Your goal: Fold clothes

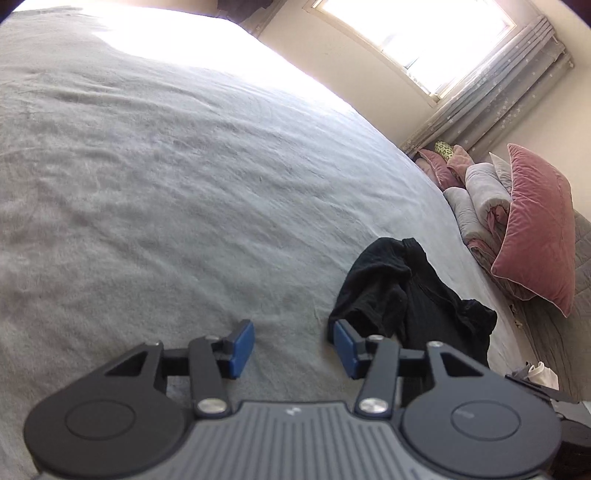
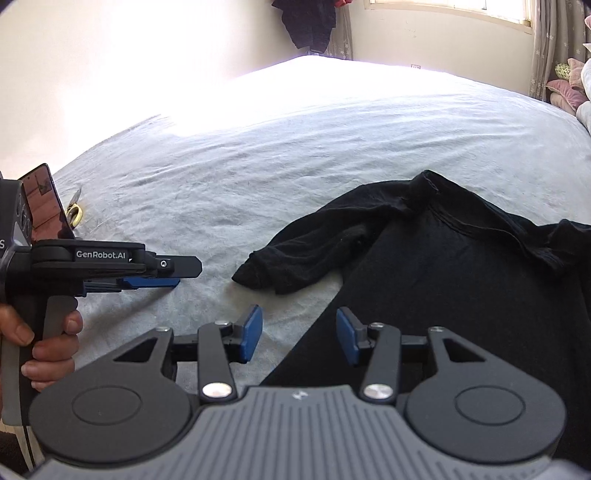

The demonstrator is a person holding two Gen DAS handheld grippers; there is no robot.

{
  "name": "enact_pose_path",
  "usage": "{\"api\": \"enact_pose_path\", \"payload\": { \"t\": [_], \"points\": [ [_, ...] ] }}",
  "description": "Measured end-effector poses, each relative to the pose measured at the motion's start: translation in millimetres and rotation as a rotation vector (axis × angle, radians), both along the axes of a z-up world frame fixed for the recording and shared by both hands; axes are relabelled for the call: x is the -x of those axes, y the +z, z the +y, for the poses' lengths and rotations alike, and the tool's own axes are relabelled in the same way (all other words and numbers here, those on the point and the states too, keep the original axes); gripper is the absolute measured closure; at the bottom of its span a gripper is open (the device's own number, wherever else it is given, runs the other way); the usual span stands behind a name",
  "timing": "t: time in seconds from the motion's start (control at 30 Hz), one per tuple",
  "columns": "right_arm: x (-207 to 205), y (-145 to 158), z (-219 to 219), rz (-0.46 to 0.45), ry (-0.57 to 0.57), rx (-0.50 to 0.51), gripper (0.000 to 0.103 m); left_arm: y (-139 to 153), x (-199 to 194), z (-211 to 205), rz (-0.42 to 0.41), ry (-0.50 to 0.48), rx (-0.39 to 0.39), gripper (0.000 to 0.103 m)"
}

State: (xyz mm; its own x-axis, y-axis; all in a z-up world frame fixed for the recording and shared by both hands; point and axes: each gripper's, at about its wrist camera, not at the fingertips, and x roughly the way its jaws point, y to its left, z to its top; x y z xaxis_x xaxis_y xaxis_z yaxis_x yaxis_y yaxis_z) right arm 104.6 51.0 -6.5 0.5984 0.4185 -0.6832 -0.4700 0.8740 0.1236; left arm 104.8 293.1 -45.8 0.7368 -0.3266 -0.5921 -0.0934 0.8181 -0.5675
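A black long-sleeved shirt (image 2: pixel 461 266) lies on the grey bed sheet (image 2: pixel 258 155), its body spread toward me and one sleeve (image 2: pixel 295 254) stretched to the left. In the left wrist view the shirt (image 1: pixel 413 295) is a bunched dark heap just right of my fingers. My left gripper (image 1: pixel 293 345) is open and empty over the sheet, its right pad near the shirt's edge. It also shows from the side in the right wrist view (image 2: pixel 177 275), left of the sleeve. My right gripper (image 2: pixel 299 336) is open and empty above the shirt's lower left edge.
Pink and grey pillows and rolled bedding (image 1: pixel 517 221) are stacked at the head of the bed under a curtained window (image 1: pixel 424 33). A small yellow-ringed object (image 2: pixel 75 214) lies on the sheet at the left. Dark clothes (image 2: pixel 306 22) hang on the far wall.
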Motion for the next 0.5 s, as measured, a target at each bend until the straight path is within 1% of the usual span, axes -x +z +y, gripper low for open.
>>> {"api": "enact_pose_path", "payload": {
  "t": [0.07, 0.13, 0.23, 0.33, 0.37, 0.4, 0.47, 0.5],
  "points": [
    [-11.5, -4.2, 17.9, -0.006, 0.027, 0.018, 0.048, -1.4, -2.2, 2.8, -0.019, -0.014, 0.028, 0.04],
    [-20.5, -8.4, 32.3, -0.01, 0.048, 0.038, 0.047, -1.2, -3.3, 6.1, -0.038, -0.013, 0.057, 0.035],
    [-33.6, -17.2, 49.9, -0.005, 0.076, 0.068, 0.047, 0.8, -4.3, 14.7, -0.057, 0.023, 0.087, 0.033],
    [-47.4, -28.4, 61.7, -0.007, 0.066, 0.113, 0.047, 0.0, -4.8, 22.6, -0.057, 0.047, 0.115, 0.033],
    [-51.1, -30.4, 63.7, -0.012, 0.064, 0.124, 0.05, -0.1, -4.8, 23.5, -0.056, 0.049, 0.115, 0.033],
    [-55.3, -31.5, 65.2, -0.013, 0.059, 0.13, 0.056, -0.2, -4.8, 24.3, -0.055, 0.051, 0.116, 0.033],
    [-65.2, -28.8, 65.9, 0.005, 0.042, 0.118, 0.09, -0.5, -4.7, 25.9, -0.053, 0.054, 0.116, 0.033],
    [-70.5, -24.4, 64.7, 0.024, 0.029, 0.096, 0.092, -0.2, -4.1, 25.3, -0.054, 0.051, 0.113, 0.033]
  ]
}}
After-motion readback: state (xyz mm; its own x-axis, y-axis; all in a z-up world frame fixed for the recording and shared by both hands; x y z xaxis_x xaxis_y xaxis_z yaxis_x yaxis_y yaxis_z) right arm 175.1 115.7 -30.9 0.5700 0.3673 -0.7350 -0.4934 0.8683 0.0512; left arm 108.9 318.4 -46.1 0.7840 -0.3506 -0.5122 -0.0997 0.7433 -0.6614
